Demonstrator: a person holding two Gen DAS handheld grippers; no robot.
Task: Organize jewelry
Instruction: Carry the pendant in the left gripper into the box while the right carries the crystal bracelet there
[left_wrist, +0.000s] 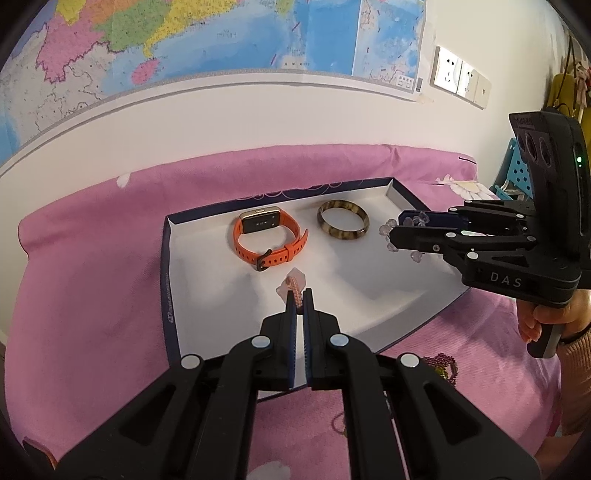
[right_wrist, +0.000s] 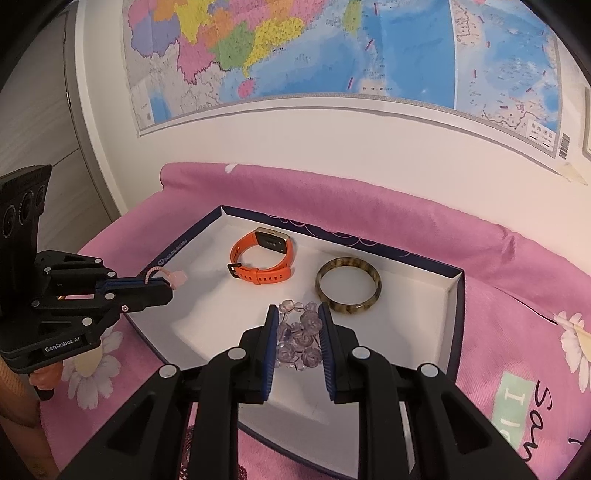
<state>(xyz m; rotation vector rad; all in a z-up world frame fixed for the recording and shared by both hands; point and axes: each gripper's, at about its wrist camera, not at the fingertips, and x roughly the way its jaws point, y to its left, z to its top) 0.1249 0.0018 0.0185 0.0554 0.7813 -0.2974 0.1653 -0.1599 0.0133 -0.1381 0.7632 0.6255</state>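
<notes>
Over the left half of the white-lined box (left_wrist: 173, 266), the left gripper (left_wrist: 300, 301) has its jaws pinched fully together on a pink braided cord (left_wrist: 295, 295) with a pale pink charm (left_wrist: 295, 277) at its tip. Further in lie an orange watch (left_wrist: 267, 236) and, right of it, a mottled bangle (left_wrist: 343, 221). At the right, the right gripper (right_wrist: 298, 334) holds a bunched lilac bead bracelet (right_wrist: 299, 339), jaws narrowed onto it. Both pieces look ready for placing: each next needs lowering onto bare lining, clear of the watch and bangle, then release. More beaded jewelry (left_wrist: 441, 363) waits on the pink flowered cloth (left_wrist: 92, 288) outside the box.
</notes>
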